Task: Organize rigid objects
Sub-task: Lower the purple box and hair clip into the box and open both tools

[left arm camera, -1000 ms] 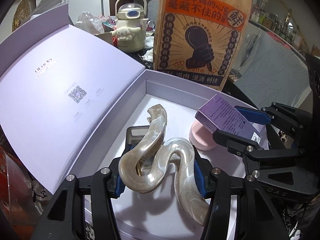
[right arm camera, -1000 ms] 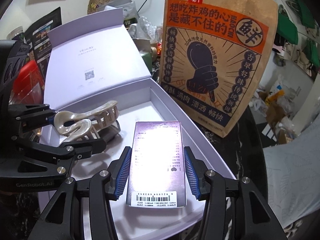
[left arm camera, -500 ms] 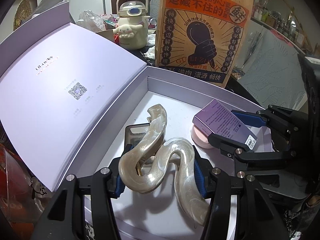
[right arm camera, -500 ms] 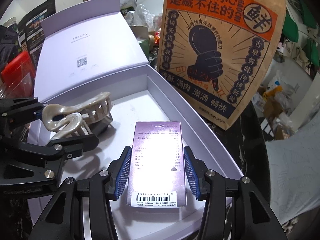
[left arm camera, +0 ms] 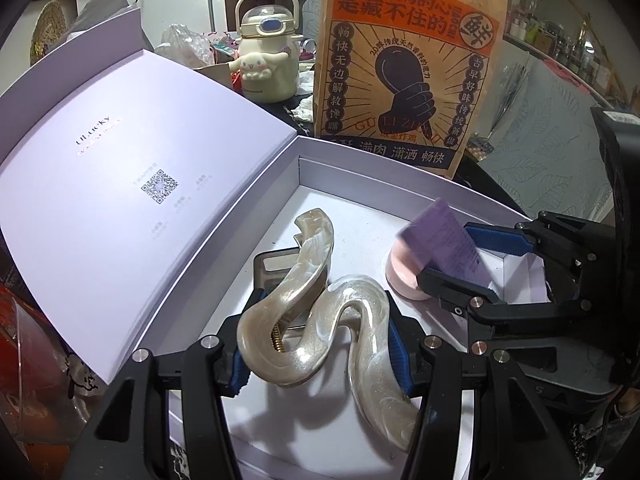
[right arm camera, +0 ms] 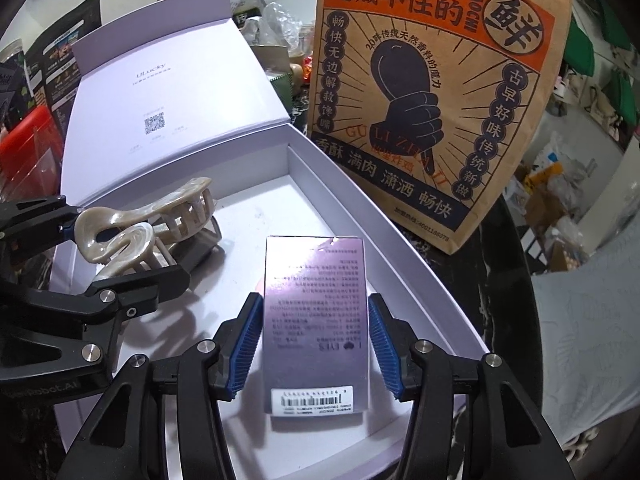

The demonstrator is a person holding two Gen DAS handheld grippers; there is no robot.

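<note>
The open lilac gift box [left arm camera: 404, 176] fills the middle of both views, its lid [left arm camera: 132, 184] folded back at upper left, a brown printed paper bag [right arm camera: 432, 92] standing behind it. Low in the frame, the left tongs [left arm camera: 320, 346] clamp the pearly hair claw [left arm camera: 316, 320] over the box floor. The right tongs [right arm camera: 316, 344] are opening, with the small purple carton [right arm camera: 316, 320] between the pads, inside the box over a pink item [left arm camera: 400, 276].

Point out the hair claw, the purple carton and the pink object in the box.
hair claw [left arm camera: 320, 320]: left wrist view, middle of its pearly curved back.
purple carton [right arm camera: 316, 312]: right wrist view, centre of its printed face.
pink object [left arm camera: 400, 276]: left wrist view, exposed side under the carton.
</note>
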